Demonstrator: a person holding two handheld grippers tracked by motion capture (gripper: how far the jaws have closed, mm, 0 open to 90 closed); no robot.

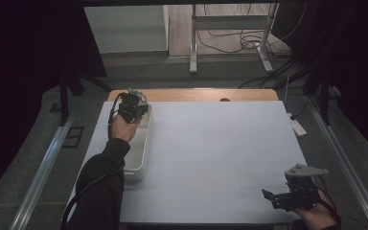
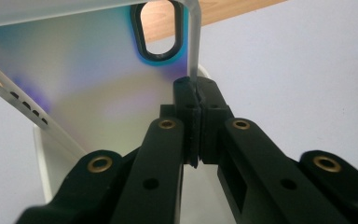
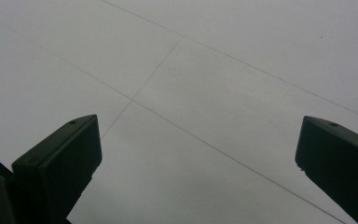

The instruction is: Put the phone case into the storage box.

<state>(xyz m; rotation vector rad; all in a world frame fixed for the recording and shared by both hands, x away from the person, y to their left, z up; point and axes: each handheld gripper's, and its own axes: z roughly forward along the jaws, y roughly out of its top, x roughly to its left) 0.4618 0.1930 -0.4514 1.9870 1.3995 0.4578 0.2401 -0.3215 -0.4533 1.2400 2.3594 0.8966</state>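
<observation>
The thin translucent sheet, frosted and faintly iridescent, with an oval black-rimmed cutout near its top edge, stands on edge in the white tray at about ten o'clock on the worktop. In the left gripper view its right-hand edge runs down into the left gripper, whose fingers are clamped together on that thin edge. A slim strip with a row of small dark holes crosses the lower left of the sheet. The long white tray lies lengthwise along the worktop's left side, and the left hand holds its gripper over the tray's far end.

The right gripper sits well apart from this, at about five o'clock near the worktop's near edge, with the grey three-cornered plate on top. Its fingers stand wide apart over bare pale worktop, with nothing between them.
</observation>
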